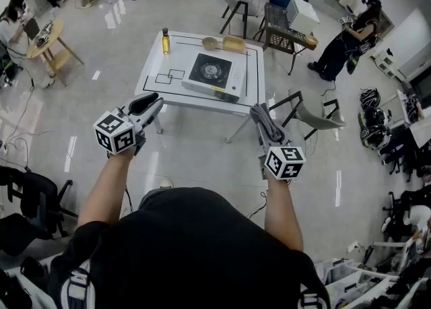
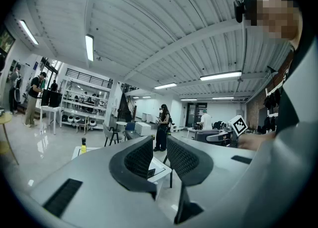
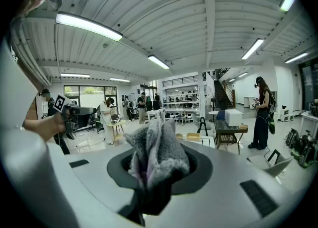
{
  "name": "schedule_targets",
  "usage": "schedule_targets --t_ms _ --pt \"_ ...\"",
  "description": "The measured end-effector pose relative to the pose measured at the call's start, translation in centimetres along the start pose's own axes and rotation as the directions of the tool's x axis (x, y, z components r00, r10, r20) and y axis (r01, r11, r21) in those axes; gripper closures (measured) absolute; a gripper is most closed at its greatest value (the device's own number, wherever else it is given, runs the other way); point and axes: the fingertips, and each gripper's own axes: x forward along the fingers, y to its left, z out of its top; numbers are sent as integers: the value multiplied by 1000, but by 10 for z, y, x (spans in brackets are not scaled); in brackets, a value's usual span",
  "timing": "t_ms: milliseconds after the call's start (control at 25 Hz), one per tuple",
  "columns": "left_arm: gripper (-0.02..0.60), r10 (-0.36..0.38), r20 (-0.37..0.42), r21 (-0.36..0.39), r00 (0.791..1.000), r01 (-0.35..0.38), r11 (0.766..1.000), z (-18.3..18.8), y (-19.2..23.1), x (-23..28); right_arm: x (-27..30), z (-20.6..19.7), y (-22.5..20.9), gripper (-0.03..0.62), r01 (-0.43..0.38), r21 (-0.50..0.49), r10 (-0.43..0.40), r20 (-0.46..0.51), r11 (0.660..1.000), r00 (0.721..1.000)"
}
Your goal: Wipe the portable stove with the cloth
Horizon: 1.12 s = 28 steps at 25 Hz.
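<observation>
Both held well short of the stove on the table: right gripper clamped on bunched cloth, left gripper narrowly apart, empty; clamp firmly against slipping.

One table carries one stove, one bottle, one bowl and one tan box. There are two grippers, the left gripper and the right gripper, with two marker cubes, and one cloth. There look to be three chairs near the table, though clutter makes that count unsure.
</observation>
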Motion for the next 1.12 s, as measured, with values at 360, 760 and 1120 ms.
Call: schedule_targets --t_ms 360,760,1120 --pt "479 13 -10 -13 1000 -13 1000 0 25 5 32 7 5 474 -31 -2 31 -8 1000 1000" --pt "479 -25 -24 -48 999 24 999 -9 84 32 86 13 -5 474 25 54 -24 -9 998 1000" --pt "480 -78 -51 -58 996 75 996 -5 158 74 153 25 -18 474 98 75 -95 -43 992 995"
